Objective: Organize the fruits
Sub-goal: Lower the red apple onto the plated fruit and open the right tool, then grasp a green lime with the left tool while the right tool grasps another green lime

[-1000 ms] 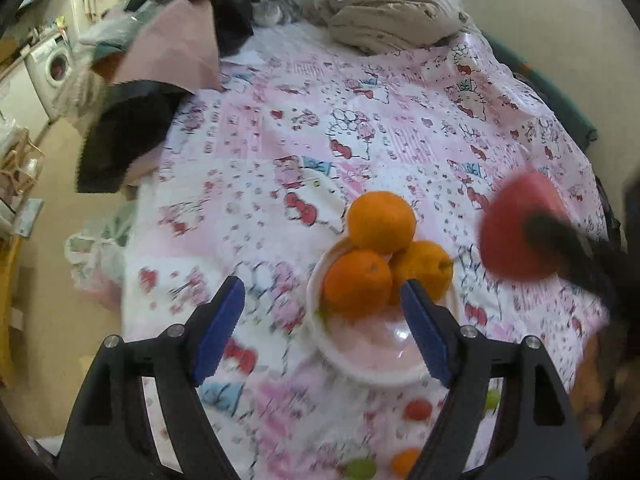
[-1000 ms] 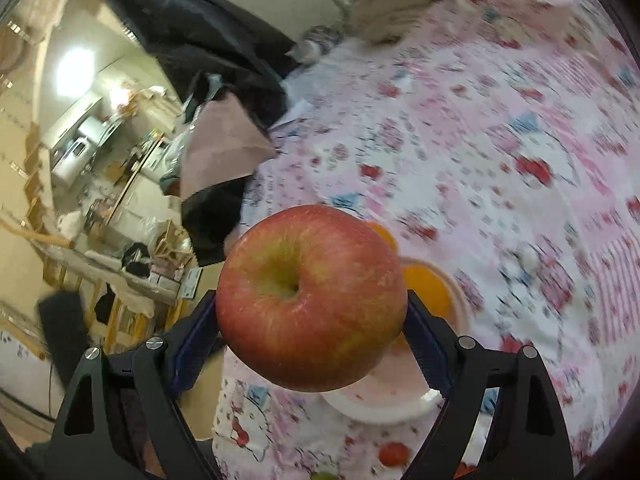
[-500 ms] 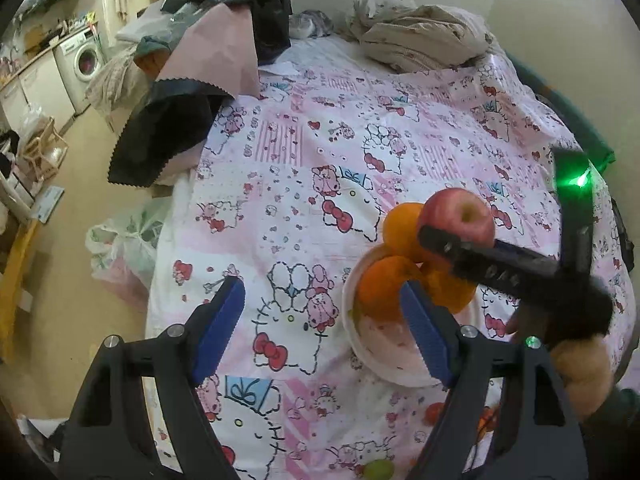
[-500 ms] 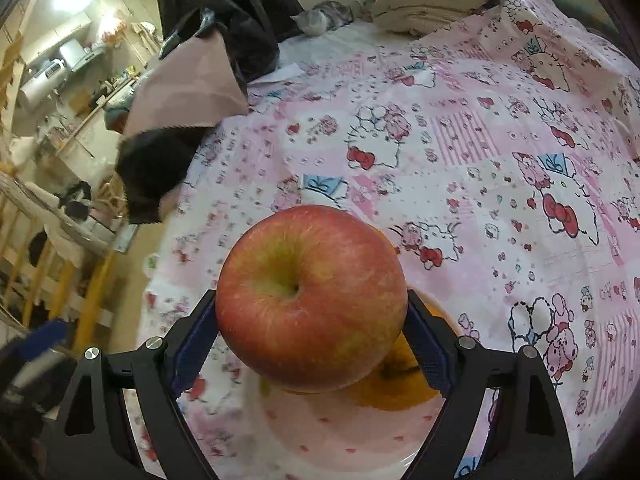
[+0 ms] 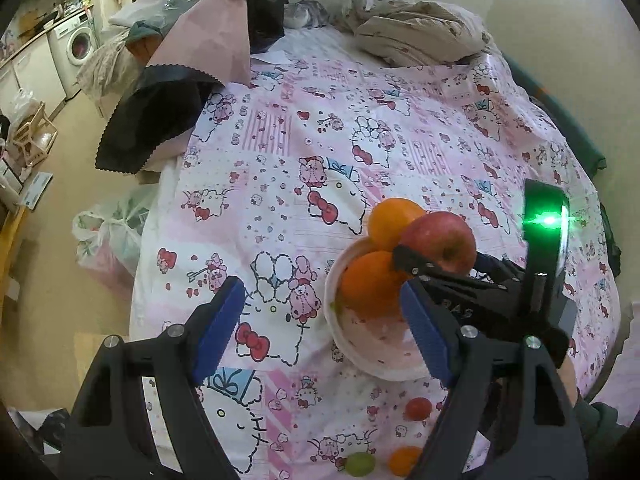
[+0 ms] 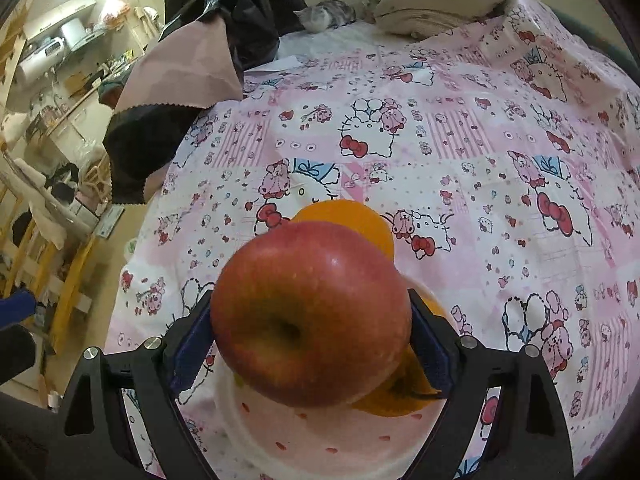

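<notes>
Holding the apple (image 6: 311, 314) between its blue pads, right gripper (image 6: 311, 332) is clamped on the fruit's two sides, stem dimple facing the camera. In the left wrist view the apple (image 5: 438, 242) sits right of centre, over the far-right part of the bowl (image 5: 372, 354), above two oranges: near orange (image 5: 370, 284) in the bowl, far orange (image 5: 394, 220) behind it at the rim. Can't tell if the apple already touches the oranges or hangs just above them; in the right wrist view the bowl (image 6: 304, 450) rim fills the lower frame directly under the fruit. Key relation: drop target lies straight below and slightly toward the camera from the apple, where the bowl floor shows bare pink. Apple is near round, no long axis to align. My read: placement step, nearly done, next move needs a short lowering then release; risk is the apple rolling off the orange stack onto the bedsheet (image 5: 360, 128). Left gripper (image 5: 328, 324) is wide open, holding nothing, hovering with its right pad over the bowl's near side; right one is clearly the working one. Small loose fruits at lower frame: red one (image 5: 418, 409), green one (image 5: 360, 463), orange one (image 5: 404, 460), still outside the bowl.
</notes>
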Available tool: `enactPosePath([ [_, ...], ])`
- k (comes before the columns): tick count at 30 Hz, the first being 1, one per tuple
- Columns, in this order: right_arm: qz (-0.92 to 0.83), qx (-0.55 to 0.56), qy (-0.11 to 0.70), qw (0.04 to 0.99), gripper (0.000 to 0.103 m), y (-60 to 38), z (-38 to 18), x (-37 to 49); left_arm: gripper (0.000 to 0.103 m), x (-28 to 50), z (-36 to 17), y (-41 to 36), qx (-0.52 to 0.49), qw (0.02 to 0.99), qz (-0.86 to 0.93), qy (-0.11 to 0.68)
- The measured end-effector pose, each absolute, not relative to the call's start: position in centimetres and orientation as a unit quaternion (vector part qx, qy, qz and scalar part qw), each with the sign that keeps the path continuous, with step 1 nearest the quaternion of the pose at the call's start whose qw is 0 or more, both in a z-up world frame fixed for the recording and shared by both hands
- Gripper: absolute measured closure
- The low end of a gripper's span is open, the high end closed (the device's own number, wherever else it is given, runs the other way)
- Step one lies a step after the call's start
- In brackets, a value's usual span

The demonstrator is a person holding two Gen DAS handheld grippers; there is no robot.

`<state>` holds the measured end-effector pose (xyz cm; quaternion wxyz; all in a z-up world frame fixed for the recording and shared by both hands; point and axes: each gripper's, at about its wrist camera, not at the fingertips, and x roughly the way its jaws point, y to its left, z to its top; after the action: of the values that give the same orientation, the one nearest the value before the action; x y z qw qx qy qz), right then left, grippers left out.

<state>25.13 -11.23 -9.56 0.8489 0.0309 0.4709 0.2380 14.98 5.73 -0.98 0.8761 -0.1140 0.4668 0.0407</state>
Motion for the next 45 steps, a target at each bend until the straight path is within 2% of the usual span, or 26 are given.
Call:
enactPosePath([
  [4,0.241,0.037,0.470,0.848,0.008,-11.5,-9.2,25.2,0.025,15.0,-1.1,6.0,-0.122,0.874,0.042,0.468],
  [11,0.244,0.042,0.466,0.849,0.007,-11.8,-8.7,24.9,0.025,15.0,-1.2,5.6,-0.112,0.877,0.039,0.467],
  [19,0.224,0.032,0.439,0.869,0.007,-13.2,-5.4,22.6,0.025,14.3,-1.1,5.5,-0.110,0.880,0.041,0.461],
  [33,0.218,0.053,0.445,0.867,0.008,-17.8,-0.8,13.4,0.025,9.1,-0.7,6.5,-0.134,0.872,0.034,0.469],
  [45,0.192,0.054,0.473,0.858,0.008,-20.1,-2.8,6.3,0.026,5.0,-2.8,3.3,-0.098,0.863,-0.007,0.496],
])
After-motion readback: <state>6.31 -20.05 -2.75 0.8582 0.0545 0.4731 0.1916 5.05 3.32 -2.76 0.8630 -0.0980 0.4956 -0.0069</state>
